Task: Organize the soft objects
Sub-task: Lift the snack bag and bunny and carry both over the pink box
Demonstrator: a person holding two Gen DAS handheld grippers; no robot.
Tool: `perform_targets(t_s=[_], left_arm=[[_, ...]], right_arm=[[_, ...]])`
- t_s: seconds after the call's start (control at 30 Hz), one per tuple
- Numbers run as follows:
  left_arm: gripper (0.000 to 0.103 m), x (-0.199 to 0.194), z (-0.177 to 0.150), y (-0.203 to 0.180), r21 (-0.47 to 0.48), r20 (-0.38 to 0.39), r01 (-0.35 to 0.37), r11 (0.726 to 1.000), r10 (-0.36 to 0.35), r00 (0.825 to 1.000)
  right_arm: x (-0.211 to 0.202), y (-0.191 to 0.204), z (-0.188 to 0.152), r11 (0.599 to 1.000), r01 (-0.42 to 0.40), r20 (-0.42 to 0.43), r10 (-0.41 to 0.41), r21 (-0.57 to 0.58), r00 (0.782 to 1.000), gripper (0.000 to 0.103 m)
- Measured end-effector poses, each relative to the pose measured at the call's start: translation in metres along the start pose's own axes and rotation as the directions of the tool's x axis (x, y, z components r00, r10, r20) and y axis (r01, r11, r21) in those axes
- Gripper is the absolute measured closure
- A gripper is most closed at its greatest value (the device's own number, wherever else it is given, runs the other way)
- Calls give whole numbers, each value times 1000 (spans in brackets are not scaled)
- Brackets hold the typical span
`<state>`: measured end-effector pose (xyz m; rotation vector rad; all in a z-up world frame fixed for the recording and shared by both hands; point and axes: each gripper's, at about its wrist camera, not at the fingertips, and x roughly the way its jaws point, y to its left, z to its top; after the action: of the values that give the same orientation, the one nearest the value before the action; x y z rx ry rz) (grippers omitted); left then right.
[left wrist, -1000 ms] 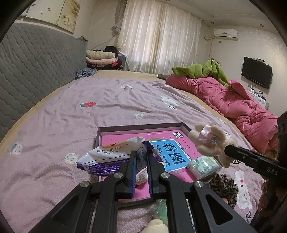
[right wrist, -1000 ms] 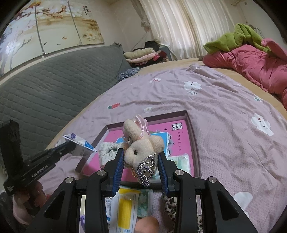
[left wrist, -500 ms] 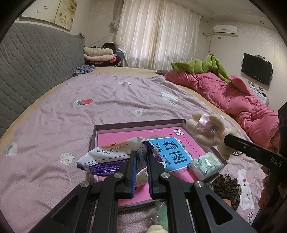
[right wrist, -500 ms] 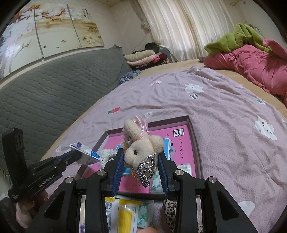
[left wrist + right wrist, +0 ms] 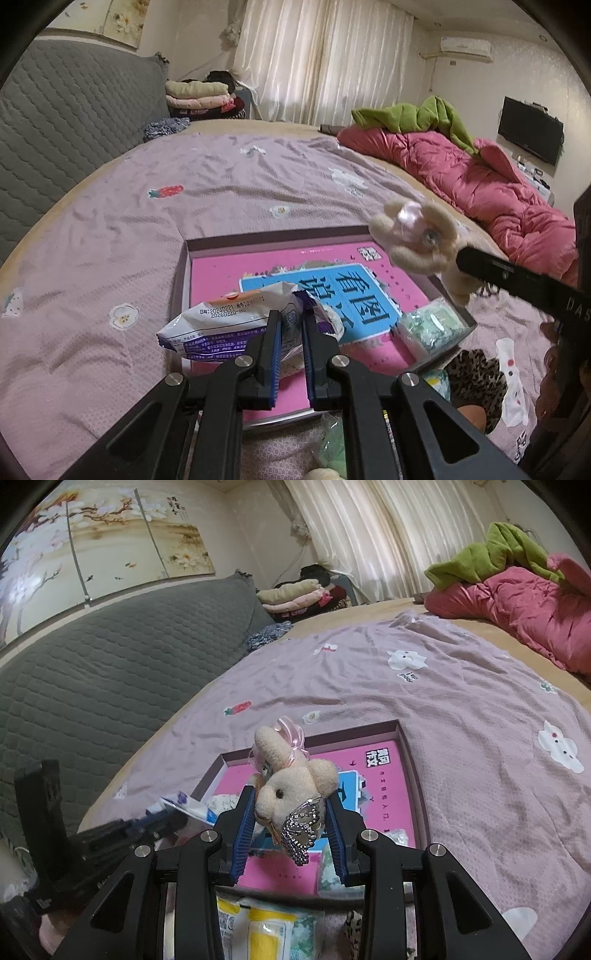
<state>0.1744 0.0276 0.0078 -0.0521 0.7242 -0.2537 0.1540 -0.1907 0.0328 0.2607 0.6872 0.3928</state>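
L gripper [image 5: 291, 325] fingers clamped on white-purple packet [image 5: 229, 325]; R gripper [image 5: 291, 827] fingers gripped plush toy [image 5: 291, 790], both above pink tray [image 5: 186, 291] on bed [image 5: 110, 221].

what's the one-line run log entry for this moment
left tongs: shut on packet | right tongs: shut on plush toy | both over box on bed

Box [image 5: 258, 240] far half lies bare; tissue pack [image 5: 432, 325] crowds its right corner.
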Motion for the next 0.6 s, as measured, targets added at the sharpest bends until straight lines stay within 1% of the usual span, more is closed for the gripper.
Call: perform_targets(t_s=[0.33, 0.6], left_arm=[[92, 8, -9, -13, 51, -63, 11, 999, -8, 998], [92, 7, -12, -11, 40, -101, 27, 999, -23, 995]], right_arm=[[12, 3, -3, 1000, -9, -36, 9, -13, 999, 66], [25, 8, -14, 999, -7, -86, 3, -48, 996, 66]])
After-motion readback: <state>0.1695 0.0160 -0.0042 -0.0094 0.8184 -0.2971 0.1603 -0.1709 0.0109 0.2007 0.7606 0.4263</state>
